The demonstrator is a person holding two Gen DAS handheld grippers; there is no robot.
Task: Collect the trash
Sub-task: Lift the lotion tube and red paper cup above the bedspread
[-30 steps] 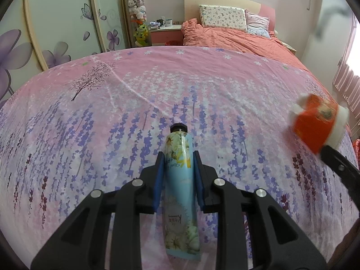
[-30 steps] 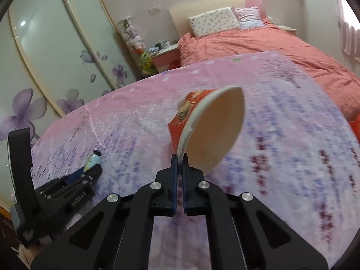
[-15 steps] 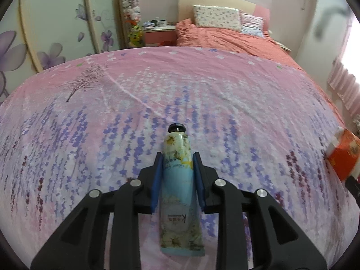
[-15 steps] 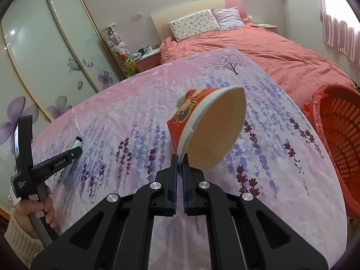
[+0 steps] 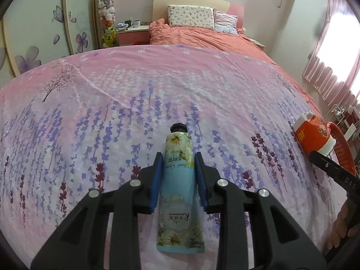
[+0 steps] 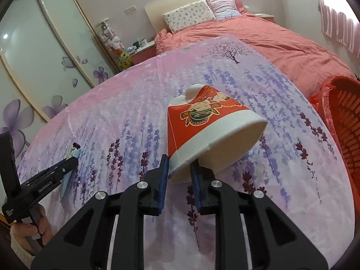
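Down at the near edge of the bed, the left hand-held gripper (image 5: 177, 173) has its blue pads (image 5: 156, 177) on either side of a pale blue, flower-printed squeeze tube with a black cap (image 5: 178, 180); the jaws have just been easing apart, and whether the pads press on the tube I cannot tell. The tube lies flat on the pink bedspread printed with purple lavender (image 5: 135, 85), cap pointing away.

Across from it, the right hand-held gripper (image 6: 178, 173) has just been opening its jaws, and a red and white paper cup with a cartoon print (image 6: 209, 123) lies tipped on its side, its rim between the parted pads, mouth toward the camera's right. Whether it rests on the bedspread or hangs there is unclear. Just beyond the bed's right edge stands a red plastic mesh basket (image 6: 344, 117). Farther back lie a salmon quilt (image 6: 281, 45) and a flower-patterned pillow (image 6: 189, 13).
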